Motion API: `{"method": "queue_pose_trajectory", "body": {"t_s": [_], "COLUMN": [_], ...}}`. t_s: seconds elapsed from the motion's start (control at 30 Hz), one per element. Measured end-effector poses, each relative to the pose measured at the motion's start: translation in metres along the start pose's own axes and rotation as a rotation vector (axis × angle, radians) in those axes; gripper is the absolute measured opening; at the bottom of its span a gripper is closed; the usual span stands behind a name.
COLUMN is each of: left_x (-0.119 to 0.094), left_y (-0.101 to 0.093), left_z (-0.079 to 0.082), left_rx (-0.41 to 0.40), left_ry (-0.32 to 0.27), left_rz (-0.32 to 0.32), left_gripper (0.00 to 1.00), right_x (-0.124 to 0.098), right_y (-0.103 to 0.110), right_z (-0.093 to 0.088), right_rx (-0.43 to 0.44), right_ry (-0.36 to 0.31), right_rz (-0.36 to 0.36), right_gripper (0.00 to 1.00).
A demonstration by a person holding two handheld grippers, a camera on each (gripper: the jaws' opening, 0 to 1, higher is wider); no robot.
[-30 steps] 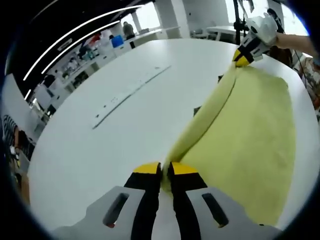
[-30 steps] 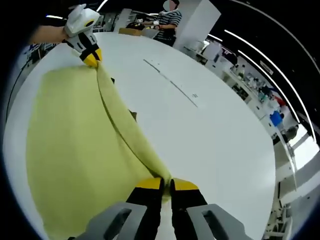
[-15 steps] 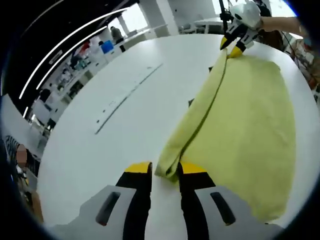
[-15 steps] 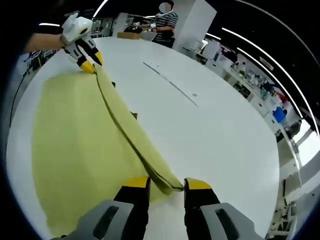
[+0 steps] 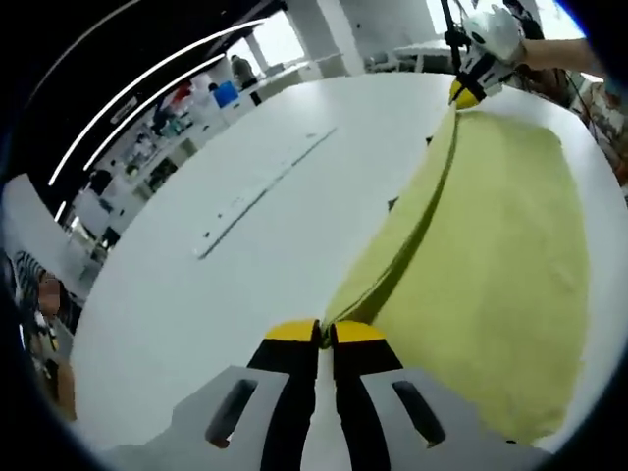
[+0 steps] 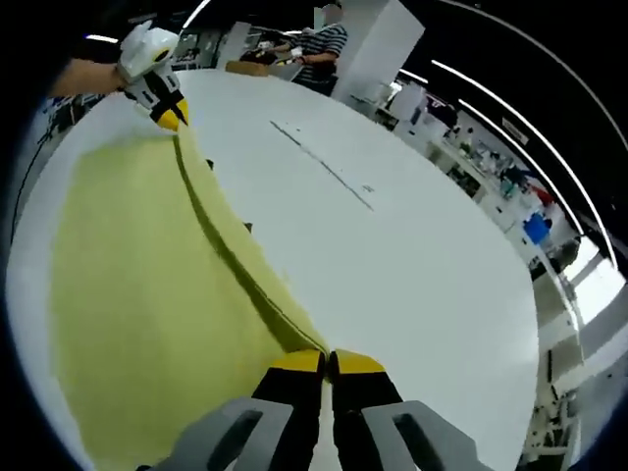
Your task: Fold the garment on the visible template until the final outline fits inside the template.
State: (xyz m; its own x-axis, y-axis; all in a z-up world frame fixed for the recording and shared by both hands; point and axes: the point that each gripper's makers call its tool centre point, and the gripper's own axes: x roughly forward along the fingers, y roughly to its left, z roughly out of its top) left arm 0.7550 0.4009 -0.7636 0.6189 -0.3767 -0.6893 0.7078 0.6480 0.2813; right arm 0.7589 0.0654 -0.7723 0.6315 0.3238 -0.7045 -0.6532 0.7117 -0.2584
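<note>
Your white bench (image 5: 245,265), yellow garment (image 5: 500,255) spread flat along one edge, a thin marked strip (image 5: 265,186) lying mid-bench beside it

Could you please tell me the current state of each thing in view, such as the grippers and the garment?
Left gripper: jaws shut on the folded edge of the garment.
Right gripper: jaws shut on the other end of the same edge.
Pale yellow fabric garment: spread on the table, one edge doubled over and stretched between the two grippers.
Round white table: flat, carrying the garment.
</note>
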Motion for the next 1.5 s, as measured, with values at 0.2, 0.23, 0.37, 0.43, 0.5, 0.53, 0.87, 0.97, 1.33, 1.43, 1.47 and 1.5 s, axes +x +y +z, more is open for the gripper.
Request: {"method": "queue_pose_trajectory", "body": {"t_s": [0.2, 0.23, 0.37, 0.43, 0.5, 0.53, 0.87, 0.97, 1.33, 1.43, 1.47, 1.5], "left_x": [0.004, 0.004, 0.002, 0.000, -0.005, -0.006, -0.030, -0.039, -0.076, -0.085, -0.087, -0.090], "left_y": [0.017, 0.018, 0.025, 0.029, 0.030, 0.030, 0.016, 0.008, -0.026, -0.037, -0.040, -0.044], "left_z": [0.005, 0.004, 0.001, -0.002, 0.000, 0.000, 0.017, 0.022, 0.025, 0.022, 0.021, 0.019], "left_rx": [-0.228, -0.225, -0.272, -0.280, -0.282, -0.284, -0.296, -0.302, -0.310, -0.305, -0.303, -0.300], "left_ry": [-0.060, -0.056, -0.045, -0.035, -0.050, -0.058, -0.139, -0.169, -0.242, -0.244, -0.244, -0.244], "left_rz": [0.041, 0.045, 0.122, 0.137, 0.141, 0.141, 0.059, 0.025, -0.071, -0.093, -0.098, -0.101], "left_gripper": [0.04, 0.04, 0.06, 0.04, 0.09, 0.12, 0.31, 0.37, 0.54, 0.57, 0.58, 0.59], "right_x": [0.002, 0.002, 0.001, -0.001, -0.003, -0.004, -0.026, -0.035, -0.075, -0.086, -0.091, -0.093], "right_y": [-0.006, -0.007, -0.014, -0.016, -0.017, -0.016, 0.007, 0.015, 0.047, 0.058, 0.062, 0.065], "right_z": [0.002, 0.000, -0.005, -0.005, -0.004, -0.003, 0.005, 0.007, 0.007, 0.005, 0.003, 0.002], "right_rx": [0.189, 0.223, 0.319, 0.327, 0.328, 0.331, 0.413, 0.425, 0.385, 0.389, 0.387, 0.385], "right_ry": [-0.027, -0.019, -0.011, -0.011, -0.013, -0.015, -0.032, -0.044, -0.058, -0.060, -0.059, -0.059], "right_rz": [-0.001, -0.008, -0.042, -0.049, -0.049, -0.046, 0.038, 0.061, 0.127, 0.151, 0.156, 0.161], "right_gripper": [0.00, 0.00, 0.06, 0.07, 0.11, 0.14, 0.45, 0.53, 0.65, 0.66, 0.66, 0.66]}}
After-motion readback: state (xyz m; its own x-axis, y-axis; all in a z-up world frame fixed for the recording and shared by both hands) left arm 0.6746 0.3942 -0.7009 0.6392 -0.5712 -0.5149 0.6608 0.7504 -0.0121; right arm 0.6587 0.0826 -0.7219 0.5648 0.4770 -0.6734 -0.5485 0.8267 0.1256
